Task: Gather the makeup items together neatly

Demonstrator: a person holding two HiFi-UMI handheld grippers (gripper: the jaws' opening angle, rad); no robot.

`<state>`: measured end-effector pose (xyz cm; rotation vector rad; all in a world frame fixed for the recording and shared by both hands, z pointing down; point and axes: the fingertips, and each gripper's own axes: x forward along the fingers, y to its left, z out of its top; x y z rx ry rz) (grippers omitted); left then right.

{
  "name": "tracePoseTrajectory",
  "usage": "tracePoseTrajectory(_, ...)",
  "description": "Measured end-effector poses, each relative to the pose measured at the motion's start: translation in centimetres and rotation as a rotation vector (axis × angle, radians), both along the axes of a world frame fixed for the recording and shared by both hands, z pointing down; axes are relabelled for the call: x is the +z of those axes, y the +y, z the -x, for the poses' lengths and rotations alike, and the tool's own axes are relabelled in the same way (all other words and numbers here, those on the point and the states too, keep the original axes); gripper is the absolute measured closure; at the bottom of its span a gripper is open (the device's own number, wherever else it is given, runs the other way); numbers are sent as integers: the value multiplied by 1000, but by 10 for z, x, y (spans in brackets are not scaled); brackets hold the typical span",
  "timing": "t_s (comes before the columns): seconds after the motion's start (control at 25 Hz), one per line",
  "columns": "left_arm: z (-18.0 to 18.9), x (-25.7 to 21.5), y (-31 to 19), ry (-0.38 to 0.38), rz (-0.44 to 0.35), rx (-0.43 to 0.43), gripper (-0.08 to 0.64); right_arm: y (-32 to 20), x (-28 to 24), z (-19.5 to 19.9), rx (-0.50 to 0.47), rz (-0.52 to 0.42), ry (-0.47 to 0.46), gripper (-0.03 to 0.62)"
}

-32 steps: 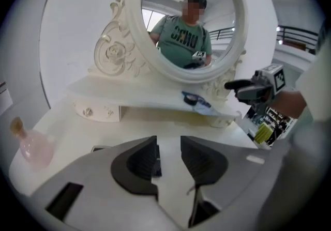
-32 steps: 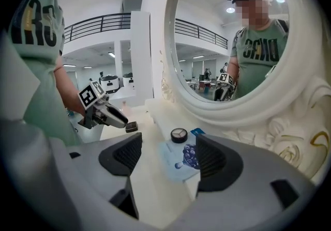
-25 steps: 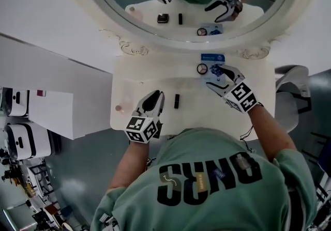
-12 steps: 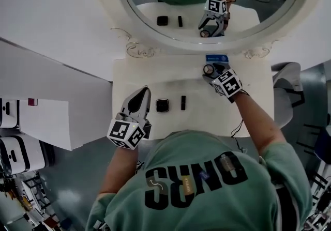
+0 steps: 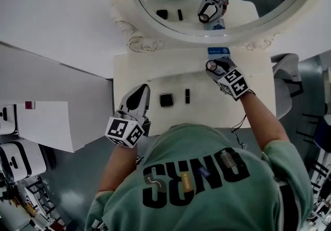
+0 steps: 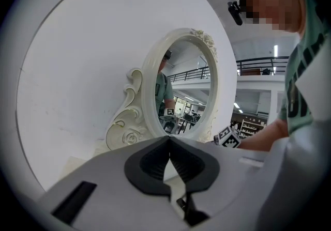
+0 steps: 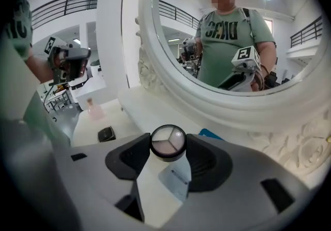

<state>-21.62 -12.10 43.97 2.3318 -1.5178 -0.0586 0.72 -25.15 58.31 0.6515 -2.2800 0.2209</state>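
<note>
The right gripper [image 5: 213, 65], fingers just closing, pinches the round compact [image 7: 168, 142] at the counter's [image 5: 155, 70] back edge; the left gripper [image 5: 140, 90] (fingers pressed together) hovers front-left.

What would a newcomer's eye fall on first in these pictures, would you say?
The big oval mirror in its carved white frame fills the back of the white table. At the table's back right, the right gripper has just been closing its jaws on a round eyeshadow case. The left gripper hangs shut and empty at the front left, left of a square black case and a black stick.
</note>
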Motion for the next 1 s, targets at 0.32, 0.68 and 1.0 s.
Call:
tracePoseTrajectory(0.32, -10, 0, 2, 15, -5, 94, 550, 83, 23, -12, 32, 54, -22, 382)
tracePoseTrajectory(0.68, -19, 7, 12, -14, 26, 140, 551, 118, 100, -27, 80, 125, 5, 382)
tracePoseTrajectory(1.0, -25, 12, 18, -35, 48, 152, 551, 128, 140, -30, 76, 155, 39, 379)
